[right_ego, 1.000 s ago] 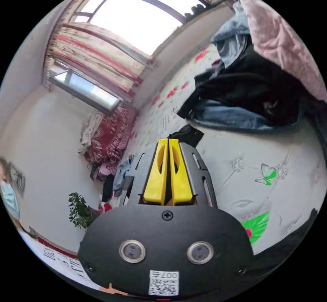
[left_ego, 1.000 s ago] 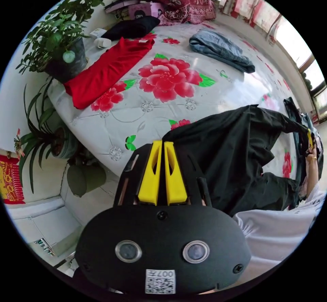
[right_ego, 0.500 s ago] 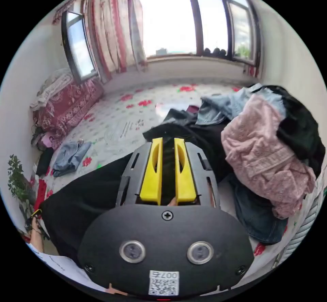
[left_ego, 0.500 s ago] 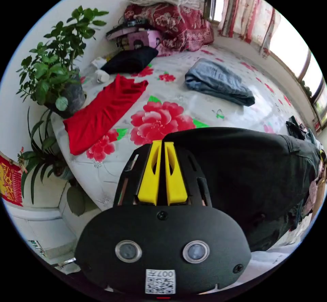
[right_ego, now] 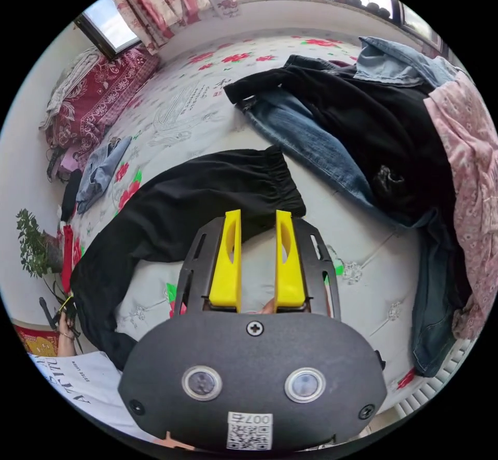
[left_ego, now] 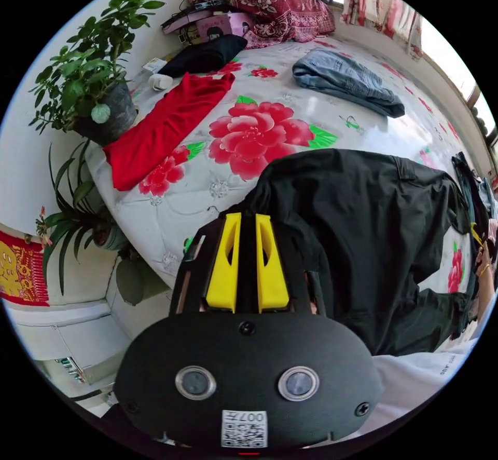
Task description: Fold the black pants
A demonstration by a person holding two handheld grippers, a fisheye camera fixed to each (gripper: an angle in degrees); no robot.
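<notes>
Black pants (right_ego: 171,211) spread flat on the floral quilted bedsheet (left_ego: 270,133), gathered elastic waistband toward the heap of jeans and pink cloth (right_ego: 467,169), probably laid out for a first fold. Left gripper (left_ego: 247,221) with yellow jaws narrowly parted, black cloth between them, clamping unclear; right gripper (right_ego: 258,218) jaws apart over the sheet beside the waistband, empty

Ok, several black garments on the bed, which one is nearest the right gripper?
The black pants spread flat, elastic waistband just beyond the right gripper. The other black garment lies farther off in the jeans pile.
</notes>
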